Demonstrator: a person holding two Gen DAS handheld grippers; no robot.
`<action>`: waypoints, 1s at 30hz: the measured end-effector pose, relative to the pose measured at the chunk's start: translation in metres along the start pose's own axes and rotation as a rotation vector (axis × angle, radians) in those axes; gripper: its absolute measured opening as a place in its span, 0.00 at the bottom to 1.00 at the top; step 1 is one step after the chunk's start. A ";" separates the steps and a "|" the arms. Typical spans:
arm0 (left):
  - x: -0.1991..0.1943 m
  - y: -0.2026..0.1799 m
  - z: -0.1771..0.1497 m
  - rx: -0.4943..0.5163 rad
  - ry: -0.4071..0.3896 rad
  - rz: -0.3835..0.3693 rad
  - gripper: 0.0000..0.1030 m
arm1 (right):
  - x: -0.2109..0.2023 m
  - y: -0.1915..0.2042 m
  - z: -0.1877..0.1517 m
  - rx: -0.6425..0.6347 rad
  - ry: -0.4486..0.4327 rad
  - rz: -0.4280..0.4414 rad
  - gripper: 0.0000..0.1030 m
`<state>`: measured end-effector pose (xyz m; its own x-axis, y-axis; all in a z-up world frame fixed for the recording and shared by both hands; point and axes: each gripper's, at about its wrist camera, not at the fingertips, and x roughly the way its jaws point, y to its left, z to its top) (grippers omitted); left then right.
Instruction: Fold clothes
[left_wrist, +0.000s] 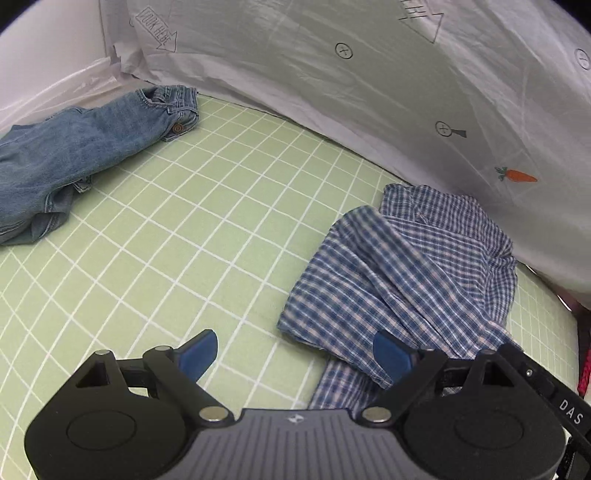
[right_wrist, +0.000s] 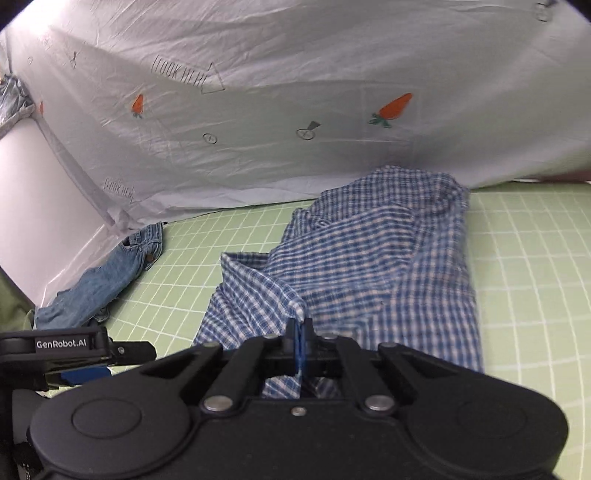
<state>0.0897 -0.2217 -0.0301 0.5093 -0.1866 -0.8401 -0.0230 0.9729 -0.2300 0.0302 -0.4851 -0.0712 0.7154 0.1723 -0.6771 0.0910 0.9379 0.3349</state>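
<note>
A blue-and-white checked shirt (left_wrist: 406, 273) lies crumpled on the green grid mat (left_wrist: 207, 236), at the right of the left wrist view. My left gripper (left_wrist: 295, 352) is open, its right blue finger beside the shirt's near edge, nothing between its pads. In the right wrist view the same checked shirt (right_wrist: 369, 266) fills the middle, and my right gripper (right_wrist: 298, 343) is shut on a fold of its near edge, lifting it a little. The left gripper's body (right_wrist: 62, 354) shows at the lower left there.
A pair of blue jeans (left_wrist: 70, 155) lies bunched at the far left of the mat, also seen as the jeans (right_wrist: 107, 277) in the right view. A white sheet with carrot prints (right_wrist: 295, 110) hangs behind the green mat (right_wrist: 528, 258).
</note>
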 end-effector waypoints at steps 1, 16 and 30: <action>-0.008 -0.003 -0.008 0.016 0.000 -0.004 0.89 | -0.010 -0.002 -0.009 0.016 -0.001 -0.014 0.01; -0.050 -0.013 -0.126 0.159 0.126 -0.009 0.89 | -0.125 -0.026 -0.135 0.202 0.029 -0.169 0.01; -0.046 0.010 -0.179 0.186 0.220 0.022 0.89 | -0.138 -0.031 -0.189 0.224 0.126 -0.226 0.01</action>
<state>-0.0879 -0.2272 -0.0813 0.3109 -0.1701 -0.9351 0.1360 0.9817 -0.1334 -0.2026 -0.4805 -0.1119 0.5698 0.0168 -0.8216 0.3970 0.8697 0.2931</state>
